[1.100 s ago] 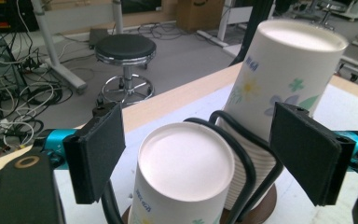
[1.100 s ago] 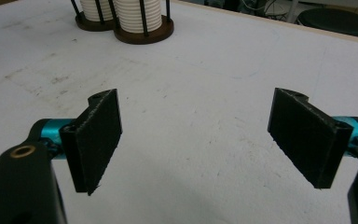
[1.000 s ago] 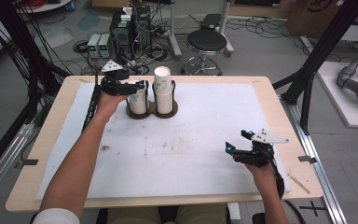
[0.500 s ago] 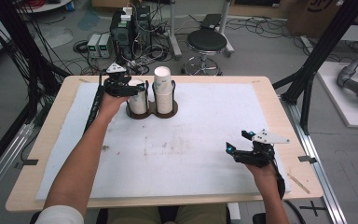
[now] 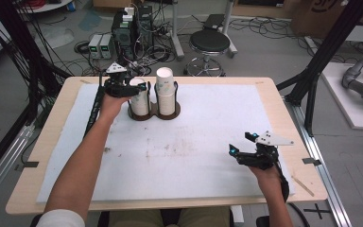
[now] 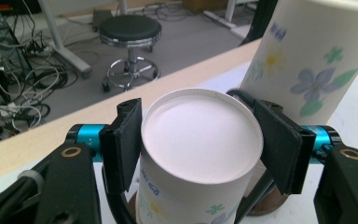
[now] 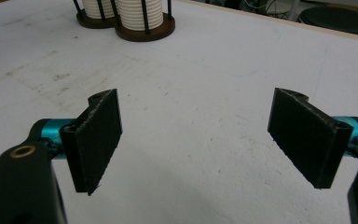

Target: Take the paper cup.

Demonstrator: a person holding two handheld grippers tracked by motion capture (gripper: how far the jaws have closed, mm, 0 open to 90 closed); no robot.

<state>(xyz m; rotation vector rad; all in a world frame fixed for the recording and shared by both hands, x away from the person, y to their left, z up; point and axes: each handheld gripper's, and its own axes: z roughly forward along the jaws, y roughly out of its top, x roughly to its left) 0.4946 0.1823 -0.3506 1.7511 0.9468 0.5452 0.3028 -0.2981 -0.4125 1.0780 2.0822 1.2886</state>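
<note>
While my left gripper (image 6: 198,149) is closing its jaws around the upturned paper cup (image 6: 200,158), I am feeling the pads come in against its wall just under the flat base that faces up. From the left gripper view the left pad is touching the cup and the right one looks to be on it or a hair off, so I am treating this as a grip just being made. The cup is topping the left stack in the dark wooden holder (image 5: 153,113), near the far left of the surface (image 5: 208,142), with the taller flowered stack (image 5: 166,90) just beside it.

I am judging the cup to be very light, thin-walled and easy to crush; the stiffest place is near the closed base, where I am taking it. Nested cups tend to stick, so a straight pull upward between the holder's black rods seems the safest way out.

My right gripper (image 5: 246,147) is resting well apart, near the front right of the surface, its jaws standing wide with nothing between them.
</note>
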